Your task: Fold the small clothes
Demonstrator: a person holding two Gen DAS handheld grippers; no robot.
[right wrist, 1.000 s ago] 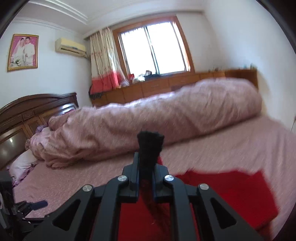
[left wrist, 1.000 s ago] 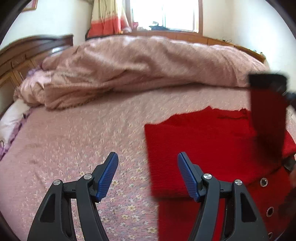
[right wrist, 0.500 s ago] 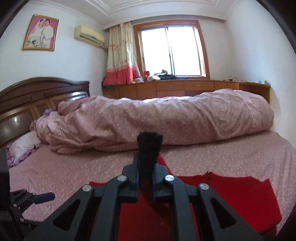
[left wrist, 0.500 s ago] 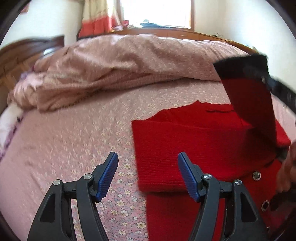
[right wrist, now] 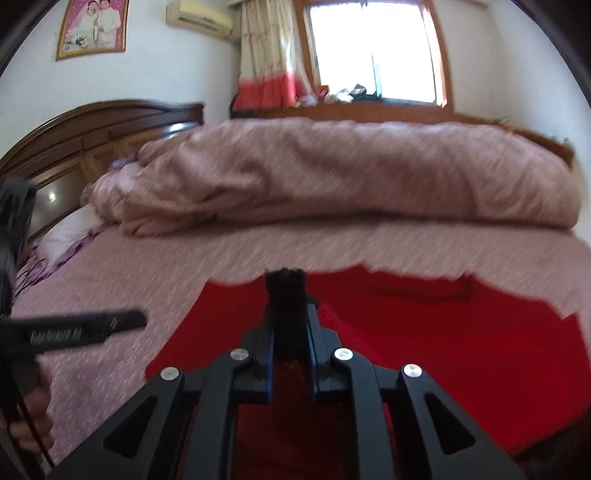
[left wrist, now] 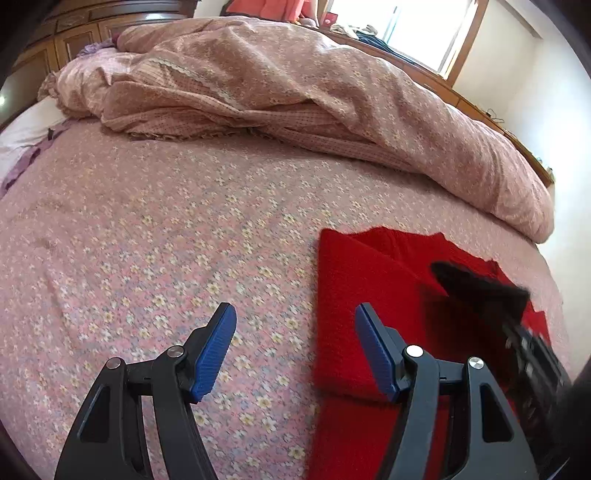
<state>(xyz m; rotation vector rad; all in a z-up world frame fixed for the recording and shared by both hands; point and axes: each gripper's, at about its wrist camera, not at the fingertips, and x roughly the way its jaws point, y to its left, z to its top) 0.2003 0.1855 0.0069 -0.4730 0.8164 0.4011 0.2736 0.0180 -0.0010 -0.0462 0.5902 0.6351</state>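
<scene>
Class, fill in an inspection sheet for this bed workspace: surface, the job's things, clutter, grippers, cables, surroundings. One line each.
Surface: bed with pink floral sheet, lying flat.
Job's things: red knit garment partly folded on the sheet; its black-trimmed sleeve is lifted off the bed.
Clutter: bunched pink quilt along the far side; pillow by the headboard.
Grippers: left gripper open, above the garment's left edge, holding nothing; right gripper shut on the sleeve.
Cables: nothing seen.
Surroundings: wooden headboard, window with curtain, framed photo, air conditioner.
</scene>
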